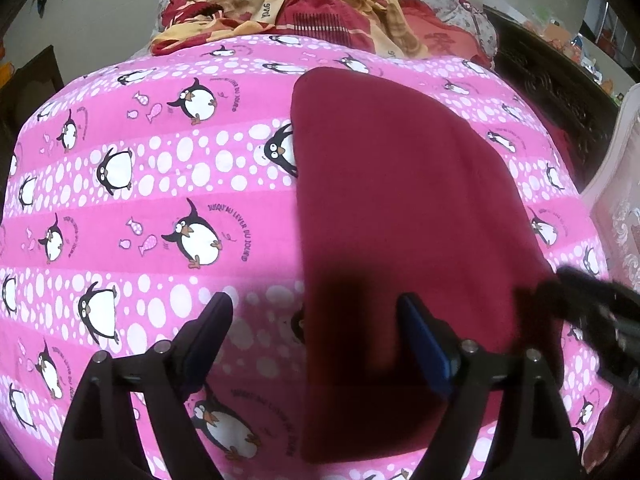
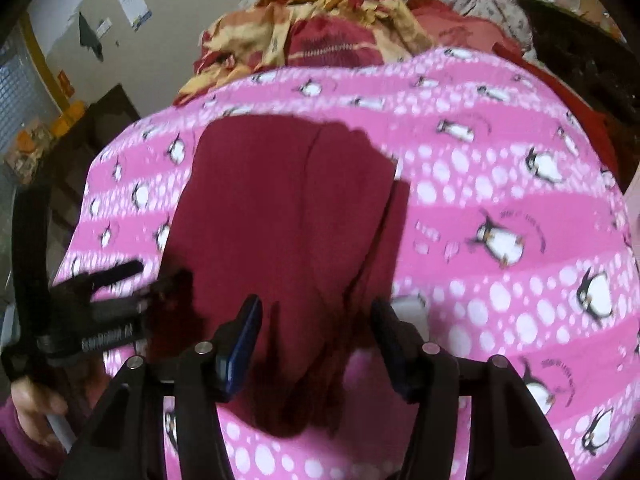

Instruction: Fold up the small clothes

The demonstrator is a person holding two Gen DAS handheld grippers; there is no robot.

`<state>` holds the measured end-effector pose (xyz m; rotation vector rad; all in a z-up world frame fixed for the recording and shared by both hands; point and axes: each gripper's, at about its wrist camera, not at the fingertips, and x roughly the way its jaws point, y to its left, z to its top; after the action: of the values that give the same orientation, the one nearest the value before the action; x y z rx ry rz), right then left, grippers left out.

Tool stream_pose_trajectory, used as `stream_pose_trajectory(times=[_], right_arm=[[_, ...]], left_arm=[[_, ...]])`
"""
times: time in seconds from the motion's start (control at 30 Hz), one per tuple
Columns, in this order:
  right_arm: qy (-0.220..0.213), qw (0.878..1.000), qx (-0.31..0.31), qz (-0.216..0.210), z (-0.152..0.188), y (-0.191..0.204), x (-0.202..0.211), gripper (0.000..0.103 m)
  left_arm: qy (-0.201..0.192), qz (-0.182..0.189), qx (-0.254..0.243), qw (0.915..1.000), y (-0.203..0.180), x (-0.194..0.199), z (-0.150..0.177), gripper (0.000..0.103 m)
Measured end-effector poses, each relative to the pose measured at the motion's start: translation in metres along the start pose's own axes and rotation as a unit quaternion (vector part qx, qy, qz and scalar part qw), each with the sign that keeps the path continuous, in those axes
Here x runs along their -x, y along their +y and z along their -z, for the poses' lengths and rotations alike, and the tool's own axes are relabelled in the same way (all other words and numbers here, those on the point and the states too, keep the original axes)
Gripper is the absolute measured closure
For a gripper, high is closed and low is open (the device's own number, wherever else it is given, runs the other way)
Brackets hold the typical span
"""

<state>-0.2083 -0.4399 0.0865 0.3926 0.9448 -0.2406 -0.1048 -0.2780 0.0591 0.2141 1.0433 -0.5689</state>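
Black gripper arms with blue-padded tips fill the six o'clock edge of both wrist views, and from there the scene runs outward, biggest thing first: a pink penguin-print bedspread point(image 1: 168, 184) covers nearly the whole frame, a heap of red and yellow bedding point(image 1: 304, 8) lies at twelve o'clock beyond it, and the maroon garment point(image 1: 400, 200) lies flat on the spread, running from about one o'clock down to six in the left wrist view

That garment looks already doubled lengthwise into a long narrow panel with a straight folded edge on its nine o'clock side; in the right wrist view a second layer point(image 2: 396, 216) peeks out along its three o'clock edge and its near end is a little bunched. My reading is that one fold has just been laid and released, so the step in hand is the let-go between folds

Left gripper point(image 1: 316, 316) hangs over the near nine o'clock edge, jaws spread wide, one finger over the spread and one over the cloth, gripping nothing. Right gripper point(image 2: 318, 320) straddles the near end of the cloth with jaws parted and nothing visibly pinched. Both tilt steeply downward. A hand point(image 2: 28, 408) in a purple sleeve shows at eight o'clock in the right view, holding the left gripper's handle

Next probably calls for pinching both near corners, through all layers, and carrying them towards twelve o'clock to halve the length, keeping the edges aligned
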Motion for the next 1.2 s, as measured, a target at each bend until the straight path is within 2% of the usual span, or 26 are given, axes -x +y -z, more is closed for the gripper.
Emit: stream_pose_trajectory(times=[0.2, 0.27, 0.33, 0.43, 0.63, 0.73, 0.8, 0.87, 0.9, 0.97, 1.13, 1.2], right_arm=[[0.019, 0.999, -0.005, 0.032, -0.020, -0.002, -0.036, 0.041], [0.030, 0.999, -0.027, 0.009, -0.020, -0.011, -0.047, 0.037], [0.023, 0.998, -0.054, -0.009, -0.019, -0.023, -0.046, 0.027], [0.005, 0.995, -0.087, -0.050, -0.014, -0.041, -0.042, 0.020], [0.019, 0.982, -0.130, -0.136, -0.010, -0.060, -0.065, 0.016], [0.014, 0.979, -0.121, -0.162, -0.010, -0.055, -0.073, 0.015], [0.016, 0.981, -0.100, -0.164, -0.011, -0.046, -0.075, 0.018], [0.013, 0.985, -0.081, -0.154, -0.013, -0.037, -0.073, 0.028], [0.011, 0.985, -0.075, -0.152, -0.013, -0.036, -0.070, 0.032], [0.006, 0.986, -0.068, -0.153, -0.014, -0.034, -0.062, 0.045], [-0.004, 0.986, -0.056, -0.157, -0.014, -0.024, -0.039, 0.053], [-0.007, 0.986, -0.049, -0.159, -0.015, -0.016, -0.031, 0.053]], left_arm=[[0.000, 0.002, 0.000, 1.0000, 0.000, -0.002, -0.001, 0.017], [0.001, 0.009, 0.002, 1.0000, 0.002, -0.004, -0.002, 0.017], [0.002, 0.021, 0.003, 0.9998, 0.004, -0.006, -0.003, 0.017], [0.006, 0.053, 0.008, 0.9986, 0.007, -0.010, -0.006, 0.016], [0.021, 0.100, 0.014, 0.9947, 0.005, -0.032, -0.014, 0.014], [0.028, 0.115, 0.011, 0.9929, 0.001, -0.040, -0.016, 0.014], [0.034, 0.128, 0.010, 0.9912, -0.001, -0.044, -0.018, 0.014], [0.035, 0.138, 0.004, 0.9898, -0.005, -0.046, -0.019, 0.026], [0.034, 0.139, 0.000, 0.9897, -0.007, -0.044, -0.020, 0.029], [0.029, 0.130, -0.011, 0.9910, -0.013, -0.040, -0.020, 0.033], [0.022, 0.125, -0.018, 0.9917, -0.013, -0.023, -0.020, 0.050], [0.023, 0.127, -0.012, 0.9915, -0.010, -0.015, -0.020, 0.052]])
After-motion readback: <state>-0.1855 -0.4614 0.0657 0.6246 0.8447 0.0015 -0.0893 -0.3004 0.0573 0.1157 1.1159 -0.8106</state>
